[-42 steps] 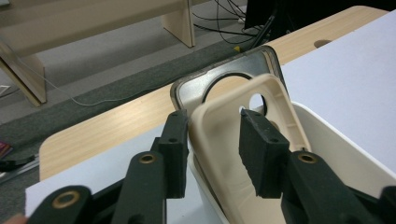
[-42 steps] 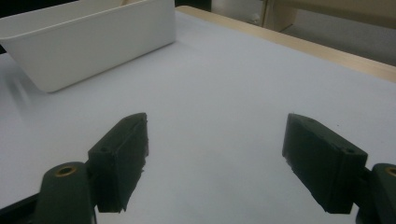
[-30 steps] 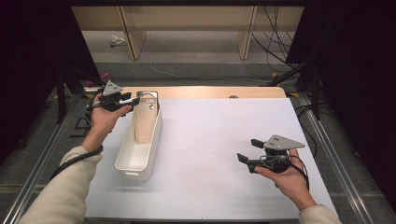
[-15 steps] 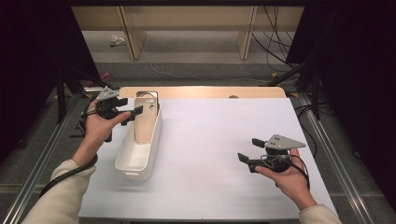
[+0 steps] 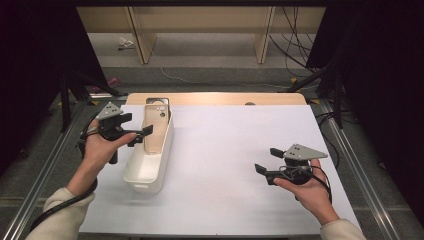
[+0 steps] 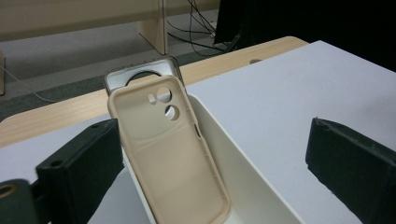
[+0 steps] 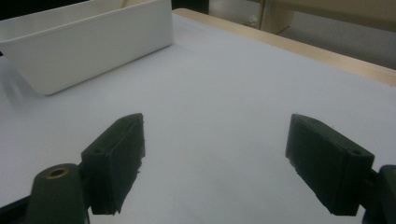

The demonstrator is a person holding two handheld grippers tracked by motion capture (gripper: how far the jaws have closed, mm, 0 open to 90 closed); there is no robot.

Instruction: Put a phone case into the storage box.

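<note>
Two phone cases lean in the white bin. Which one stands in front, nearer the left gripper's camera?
The beige phone case, its inner side and camera holes facing us. The dark-rimmed clear case stands behind it, just its top edge peeking above, inside the white bin.

A table (image 5: pixel 300 97) with a pale wooden edge carries a white sheet (image 5: pixel 240 150) over most of its top. Metal rails (image 5: pixel 357 165) run along both sides. Beyond the far edge lies a grey floor (image 5: pixel 210 52), where light wooden furniture legs (image 5: pixel 263 37) stand. Dark cables (image 5: pixel 292 47) trail across the floor at the right. A small pale scrap (image 5: pixel 126 44), perhaps paper, lies at the left. Black drapes (image 5: pixel 45 55) close in both sides, leaving the lit middle bright.
</note>
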